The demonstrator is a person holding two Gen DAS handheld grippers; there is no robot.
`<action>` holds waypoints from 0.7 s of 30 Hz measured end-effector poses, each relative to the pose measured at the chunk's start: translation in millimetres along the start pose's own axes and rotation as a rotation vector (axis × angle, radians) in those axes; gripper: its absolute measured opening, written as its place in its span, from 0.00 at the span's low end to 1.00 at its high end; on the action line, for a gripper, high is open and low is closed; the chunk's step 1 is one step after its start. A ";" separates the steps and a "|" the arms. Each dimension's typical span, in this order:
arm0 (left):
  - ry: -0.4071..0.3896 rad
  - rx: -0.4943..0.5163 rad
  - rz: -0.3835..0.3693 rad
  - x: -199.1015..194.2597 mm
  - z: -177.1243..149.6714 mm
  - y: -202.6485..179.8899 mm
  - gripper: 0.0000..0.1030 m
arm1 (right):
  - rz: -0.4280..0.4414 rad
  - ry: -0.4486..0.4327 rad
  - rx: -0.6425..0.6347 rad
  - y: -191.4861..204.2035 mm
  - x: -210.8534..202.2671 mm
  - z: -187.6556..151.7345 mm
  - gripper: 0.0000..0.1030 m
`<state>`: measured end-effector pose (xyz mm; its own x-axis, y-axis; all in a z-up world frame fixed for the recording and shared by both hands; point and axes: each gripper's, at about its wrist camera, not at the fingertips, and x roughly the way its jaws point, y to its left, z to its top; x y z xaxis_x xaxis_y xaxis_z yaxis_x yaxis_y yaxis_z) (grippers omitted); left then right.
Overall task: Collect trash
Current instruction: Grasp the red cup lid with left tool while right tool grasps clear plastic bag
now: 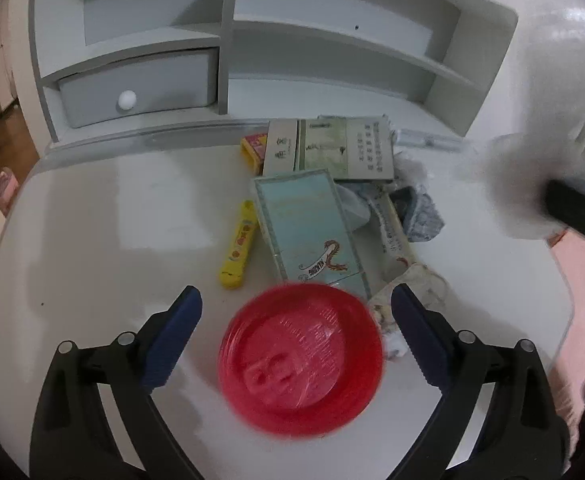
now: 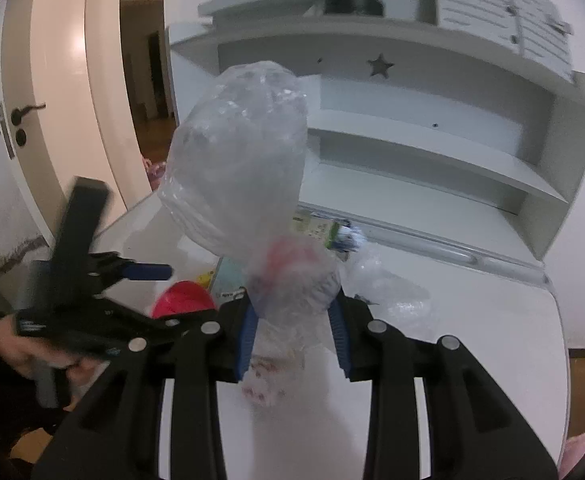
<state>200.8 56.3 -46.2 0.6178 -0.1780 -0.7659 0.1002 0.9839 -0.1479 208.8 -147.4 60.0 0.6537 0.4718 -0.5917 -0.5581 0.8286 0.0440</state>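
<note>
Bag [image 2: 236, 152] upright in right gripper [image 2: 296, 340], contents blurred, left gripper [image 1: 296, 320] spread.

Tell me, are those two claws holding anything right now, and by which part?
The right gripper pinches a clear plastic bag at its lower end. The left gripper is open, holding nothing.

Left hand-held gripper [image 1: 296, 300] jaws spread wide, tilted downward; right hand-held gripper [image 2: 294, 312] jaws clamped, raised.
</note>
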 end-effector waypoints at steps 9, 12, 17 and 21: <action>0.029 0.018 0.036 -10.9 -15.3 8.9 0.86 | -0.031 -0.001 0.094 -29.8 -60.0 -50.1 0.32; 0.062 0.022 0.062 -8.2 -21.5 4.7 0.88 | -0.046 0.005 0.144 -40.5 -71.8 -71.6 0.32; 0.090 0.072 0.084 -3.2 -32.2 -6.7 0.89 | -0.078 0.008 0.217 -56.7 -92.4 -104.1 0.32; 0.107 0.078 0.135 1.3 -39.9 -3.9 0.89 | -0.131 -0.001 0.274 -73.2 -117.1 -129.3 0.32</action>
<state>170.1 51.7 -71.6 0.5435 -0.0406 -0.8385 0.0843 0.9964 0.0065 107.0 -302.3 22.1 0.7115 0.3556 -0.6060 -0.3106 0.9328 0.1827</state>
